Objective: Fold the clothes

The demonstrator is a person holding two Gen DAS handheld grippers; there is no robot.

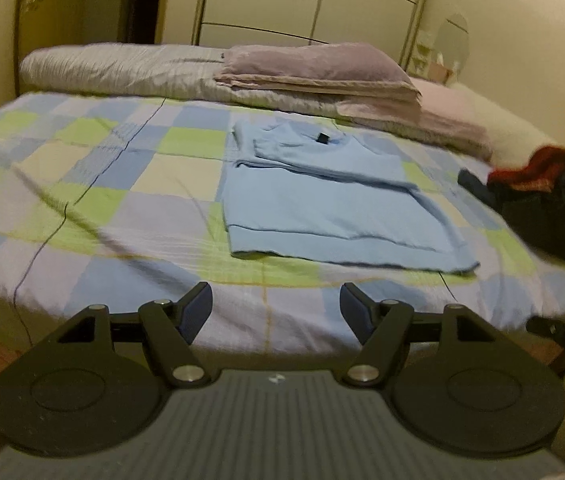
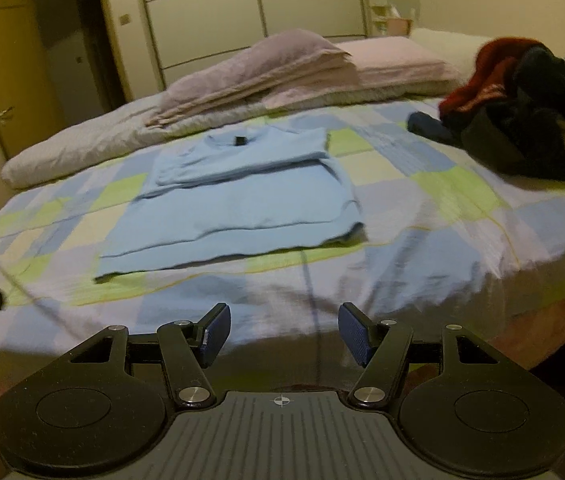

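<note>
Light-blue sweater (image 1: 330, 204) lies flat on the bed (image 1: 82, 184), partly folded, sleeves tucked across the chest, dark neck label (image 1: 323, 137) facing up, hem toward the near bed edge. Checked bedspread in green, blue and lilac under it, blurred by motion in both views. Left hand-held gripper (image 1: 276, 312) hovers over the near edge of the bed, jaws spread, nothing between the blue pads (image 1: 196, 312), apart from the sweater. Right hand-held gripper (image 2: 284, 334) likewise spread and empty, also short of the hem (image 2: 222, 256). Tip of the other tool shows at the right edge of the left view and the left edge of the right view. Pile of dark and red clothes (image 2: 522, 108) sits on the right side of the bed, well apart from the sweater. Behind the sweater: rolled white duvet (image 1: 114, 68) with folded mauve blankets (image 1: 322, 68) on top, pink pillow (image 2: 394, 60) beside them. Thin dark cable or thread (image 1: 62, 216) crosses the bedspread left of the sweater. Wardrobe doors (image 2: 250, 12) at the back, open door (image 2: 6, 72) on the left in the right view. Nothing lies between either gripper and the sweater's hem
</note>
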